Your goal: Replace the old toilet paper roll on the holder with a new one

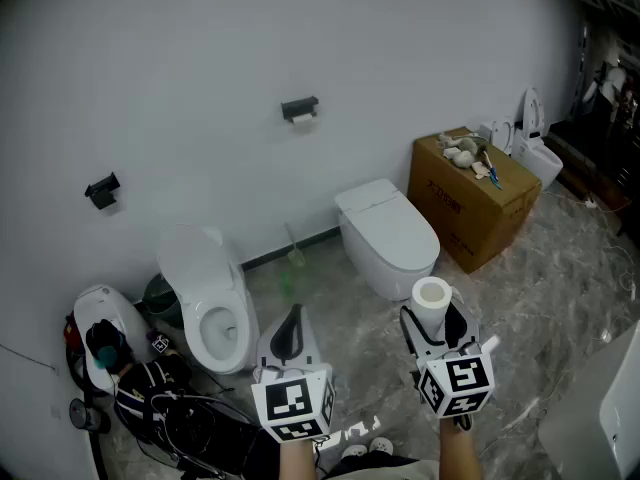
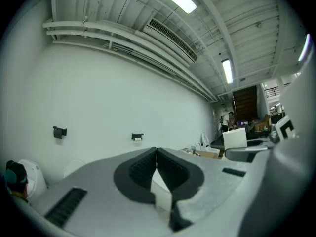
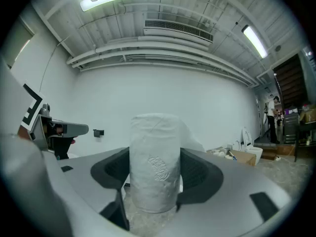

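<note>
Right jaws: the right gripper (image 3: 155, 176) was closed on the new roll (image 3: 154, 152), one dark pad against each side of it.
New roll: it stood upright between the pads, its top well above them; full, white and embossed, with a loose flap at its far right side.
Left jaws: the left gripper (image 2: 157, 168) had its jaws together, tip against tip; no object could be made out in them, and a pale patch below the tips was not identifiable.
Pose: both grippers pointed level towards the far wall, side by side and apart, the left one to the left.
Holder: a black holder (image 1: 300, 107) was fixed high on the white far wall, well apart from both grippers.
Old roll: a small white piece (image 1: 304, 120) showed just under the holder; probably what was left of the old roll, but too small to be sure.
Other fittings: a second black bracket (image 1: 102, 190) sat further left on the wall. An open toilet (image 1: 212, 303) and a closed toilet (image 1: 386, 233) stood on the marbled floor (image 1: 560, 298) between the person and the wall. A cardboard box (image 1: 470, 196) stood to the right.
Progress: early, by judgement. The replacement was in hand; nothing at the holder appeared to have been touched.
Remaining: reaching the wall, taking the white piece off the holder, probably with the free left gripper, and fitting the new roll.
</note>
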